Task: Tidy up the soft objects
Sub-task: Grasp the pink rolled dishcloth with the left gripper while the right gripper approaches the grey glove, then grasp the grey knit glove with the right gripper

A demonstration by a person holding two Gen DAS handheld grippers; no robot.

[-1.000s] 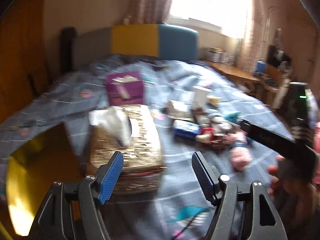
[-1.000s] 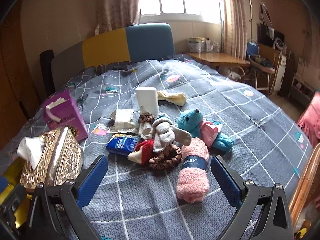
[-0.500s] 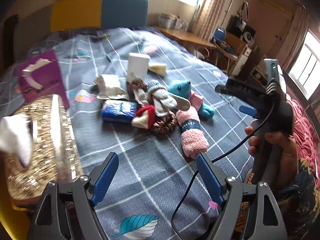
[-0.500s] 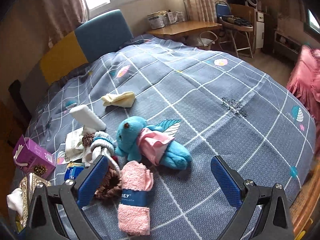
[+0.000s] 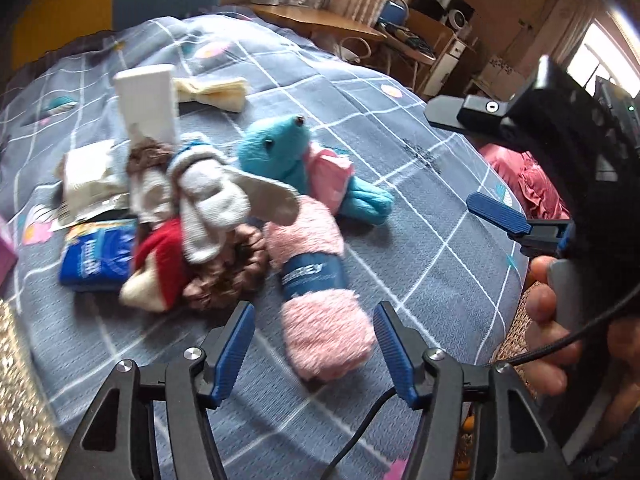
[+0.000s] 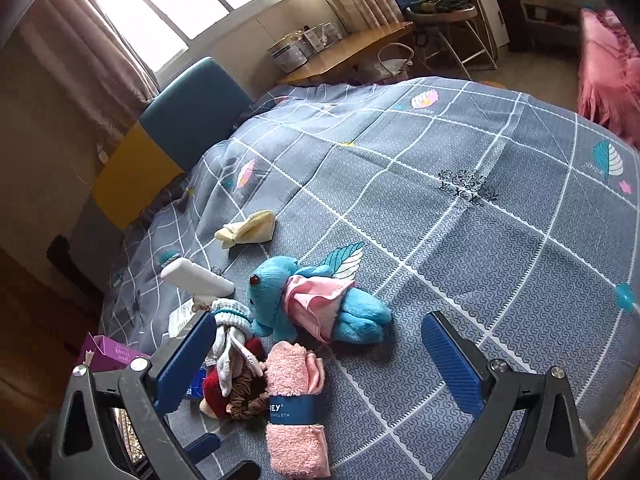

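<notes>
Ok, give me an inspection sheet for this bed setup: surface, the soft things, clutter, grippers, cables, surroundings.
Surface: grey checked bedspread, leaf prints.
Job's things: pink rolled washcloth with blue band; blue plush toy in pink dress; sock bundle; brown scrunchie; yellow cloth.
Clutter: white bottle; blue packet; purple box.
Grippers: left gripper closing, washcloth end between its pads, untouched; right gripper open, empty.
Cables: black cable by the hand.
Surroundings: wooden desk, chair, window.

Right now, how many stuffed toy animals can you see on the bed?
2. The blue plush toy in a pink dress lies beside the pink rolled washcloth. The long-eared grey plush lies on the pile left of it. More may be hidden inside that pile.
</notes>
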